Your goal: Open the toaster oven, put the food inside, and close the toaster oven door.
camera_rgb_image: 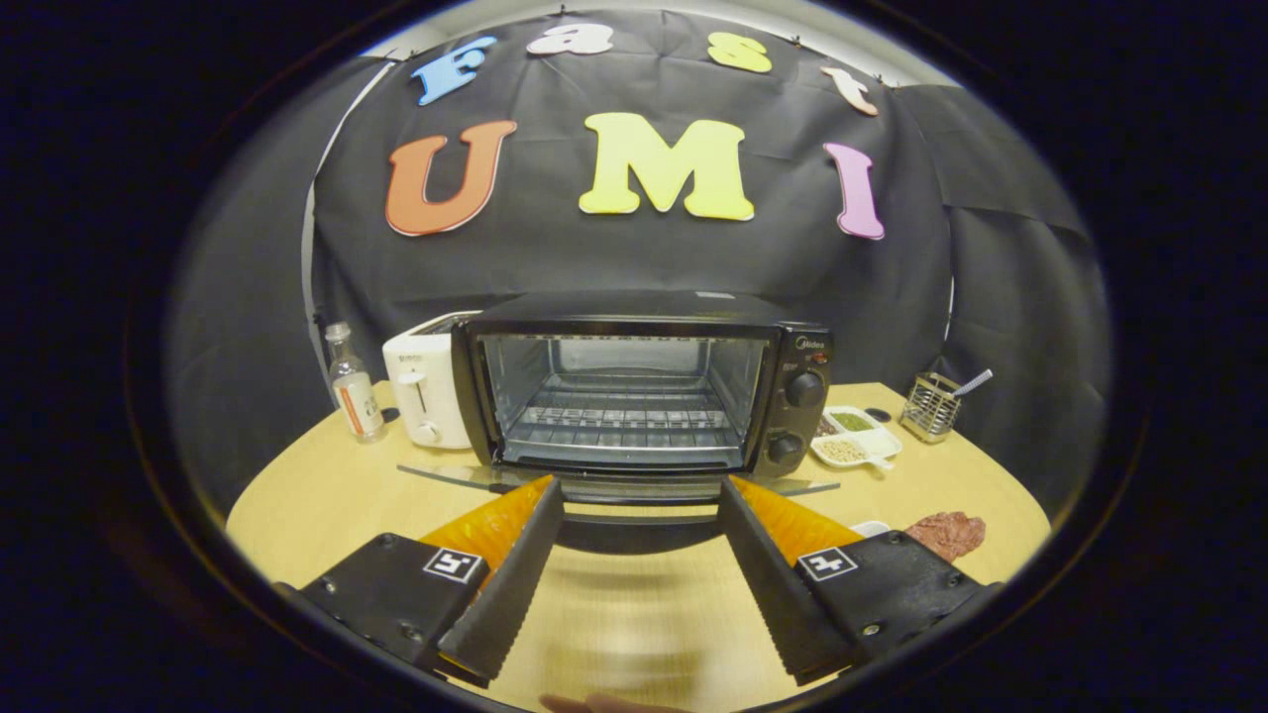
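Observation:
A black toaster oven (644, 381) stands on the wooden table (327, 485), straight ahead of my fingers. Its glass door (614, 483) is swung down flat, and the wire rack (624, 416) inside is bare. My gripper (639, 487) is open, with the fingertips just at the front edge of the lowered door and nothing between them. A reddish-brown piece of food (949, 533) lies on the table to the right, beyond my right finger.
A white toaster (426, 388) and a small clear bottle (354, 384) stand left of the oven. On its right are a white divided dish (856, 436) of seasonings and a wire utensil holder (933, 404). Bare tabletop lies under my fingers.

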{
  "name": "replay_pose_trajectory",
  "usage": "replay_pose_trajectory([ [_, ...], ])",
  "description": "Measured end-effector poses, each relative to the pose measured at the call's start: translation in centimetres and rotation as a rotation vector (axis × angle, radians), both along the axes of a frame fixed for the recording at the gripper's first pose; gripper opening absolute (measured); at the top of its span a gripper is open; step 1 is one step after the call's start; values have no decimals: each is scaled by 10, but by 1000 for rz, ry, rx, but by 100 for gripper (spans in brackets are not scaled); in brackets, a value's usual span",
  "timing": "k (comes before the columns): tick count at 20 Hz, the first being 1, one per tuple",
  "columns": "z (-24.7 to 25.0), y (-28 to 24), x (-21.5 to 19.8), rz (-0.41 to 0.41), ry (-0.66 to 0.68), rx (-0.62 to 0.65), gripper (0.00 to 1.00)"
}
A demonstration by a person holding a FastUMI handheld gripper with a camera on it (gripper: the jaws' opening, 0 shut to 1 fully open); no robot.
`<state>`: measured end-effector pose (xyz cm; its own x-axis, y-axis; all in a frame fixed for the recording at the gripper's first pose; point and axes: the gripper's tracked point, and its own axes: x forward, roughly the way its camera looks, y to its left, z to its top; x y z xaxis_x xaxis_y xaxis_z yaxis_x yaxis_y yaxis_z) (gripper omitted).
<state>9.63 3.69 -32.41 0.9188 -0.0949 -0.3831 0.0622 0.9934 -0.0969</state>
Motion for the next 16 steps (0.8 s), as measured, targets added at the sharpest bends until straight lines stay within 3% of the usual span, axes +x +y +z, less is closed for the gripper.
replay_pose_trajectory([
  [9, -40, -1, -25, 7, 24, -30, 100],
  [14, -89, -5, -39, -5, 148, -1, 100],
  [16, -83, -4, -40, -5, 127, 8, 100],
])
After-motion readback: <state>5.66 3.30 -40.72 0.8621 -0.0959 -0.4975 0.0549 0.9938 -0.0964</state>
